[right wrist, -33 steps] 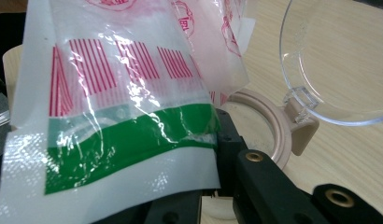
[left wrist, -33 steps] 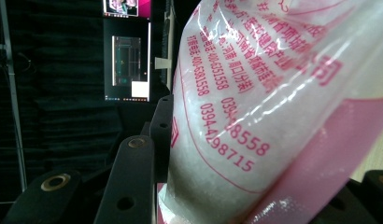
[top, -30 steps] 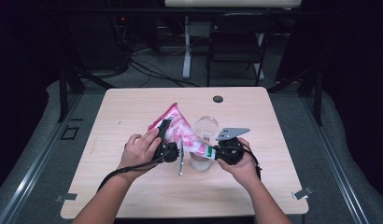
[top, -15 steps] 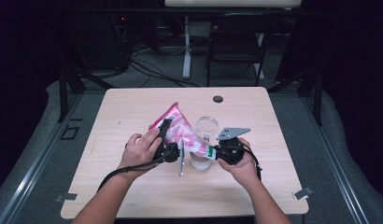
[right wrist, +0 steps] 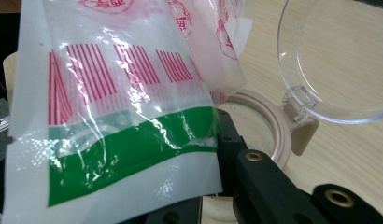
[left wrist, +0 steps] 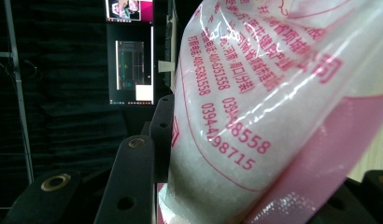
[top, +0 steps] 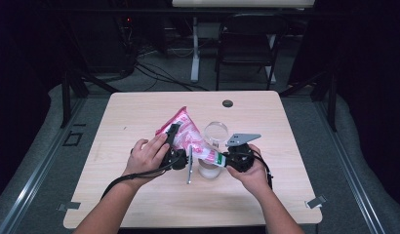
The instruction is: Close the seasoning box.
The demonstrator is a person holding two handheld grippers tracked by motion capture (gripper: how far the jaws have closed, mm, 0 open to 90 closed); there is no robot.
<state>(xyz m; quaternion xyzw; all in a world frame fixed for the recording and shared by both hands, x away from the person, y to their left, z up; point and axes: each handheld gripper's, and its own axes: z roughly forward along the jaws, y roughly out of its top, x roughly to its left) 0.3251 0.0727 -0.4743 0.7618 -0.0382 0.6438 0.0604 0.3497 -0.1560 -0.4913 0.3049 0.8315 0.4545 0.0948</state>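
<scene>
Both jaws clamped on one pink-and-white plastic bag [top: 188, 139] of white granules.
Left gripper [top: 181, 158] grips its bulging body, right gripper [top: 226, 161] its green-striped end, over an open-lidded clear round container [top: 215, 134] on the wooden surface [top: 295, 146].

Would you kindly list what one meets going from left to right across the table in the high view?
Left gripper → pink and white bag → clear container → right gripper.

Bright worktop, dark room

We see the worktop [top: 139, 204] lit evenly from above; glare streaks the close, soft-focused bag [right wrist: 124, 116].
</scene>
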